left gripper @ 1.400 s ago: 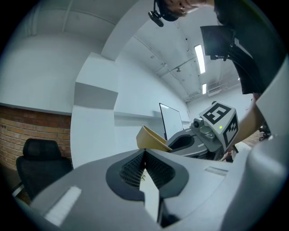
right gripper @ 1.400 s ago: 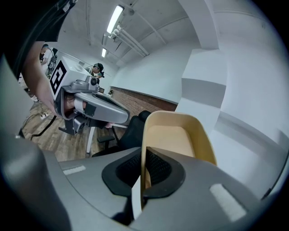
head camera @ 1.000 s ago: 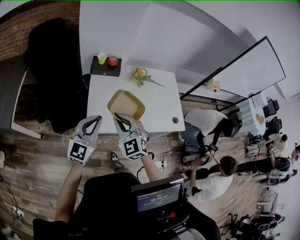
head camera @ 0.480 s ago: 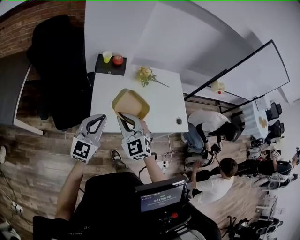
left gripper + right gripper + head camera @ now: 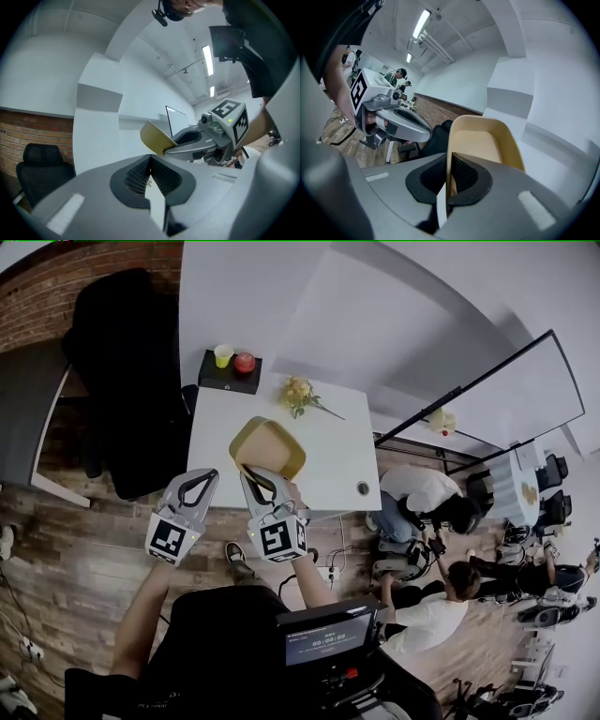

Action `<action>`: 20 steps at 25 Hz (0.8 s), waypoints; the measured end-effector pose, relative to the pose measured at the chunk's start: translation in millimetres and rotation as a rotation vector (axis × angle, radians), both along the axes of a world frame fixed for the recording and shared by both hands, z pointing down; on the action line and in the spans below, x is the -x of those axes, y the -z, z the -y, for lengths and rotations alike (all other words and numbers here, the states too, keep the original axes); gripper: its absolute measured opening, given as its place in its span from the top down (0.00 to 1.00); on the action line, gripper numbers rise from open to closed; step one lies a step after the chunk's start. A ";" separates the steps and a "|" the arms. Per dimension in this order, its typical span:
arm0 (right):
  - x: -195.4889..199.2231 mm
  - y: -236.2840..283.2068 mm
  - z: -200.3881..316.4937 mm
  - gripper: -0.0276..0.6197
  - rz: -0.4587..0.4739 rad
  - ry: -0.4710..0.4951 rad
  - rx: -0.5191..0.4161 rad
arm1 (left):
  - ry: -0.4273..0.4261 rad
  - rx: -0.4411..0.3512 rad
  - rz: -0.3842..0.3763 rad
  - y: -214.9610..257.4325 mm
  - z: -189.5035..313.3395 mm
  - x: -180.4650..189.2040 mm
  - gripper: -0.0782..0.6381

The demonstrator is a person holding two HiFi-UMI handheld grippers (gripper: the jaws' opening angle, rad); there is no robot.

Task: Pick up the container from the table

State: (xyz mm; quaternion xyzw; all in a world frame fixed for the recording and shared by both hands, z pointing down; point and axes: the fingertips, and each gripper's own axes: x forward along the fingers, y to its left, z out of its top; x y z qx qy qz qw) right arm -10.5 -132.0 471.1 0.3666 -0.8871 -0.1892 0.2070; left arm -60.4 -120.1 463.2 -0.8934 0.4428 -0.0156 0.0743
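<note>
The right gripper [image 5: 251,474] is clamped on the near rim of the tan plastic container [image 5: 272,448], whose thin wall stands pinched between the pads in the right gripper view [image 5: 447,173]. The container hangs tilted over the near edge of the white table [image 5: 328,460], just above the middle of the head view. The left gripper [image 5: 204,477], just left of the right one, has its jaws together on nothing [image 5: 150,161].
</note>
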 end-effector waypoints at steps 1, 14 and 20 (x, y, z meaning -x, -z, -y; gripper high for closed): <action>-0.3 0.4 -0.1 0.93 0.000 0.001 -0.002 | -0.001 0.006 -0.001 -0.1 0.0 -0.9 0.89; -11.9 6.0 -5.5 0.93 0.010 -0.020 -0.013 | -0.022 0.048 -0.011 -1.8 -5.0 -13.9 0.89; -15.3 6.4 -8.7 0.93 0.009 -0.025 -0.007 | -0.033 0.006 0.000 -2.8 -5.5 -17.6 0.89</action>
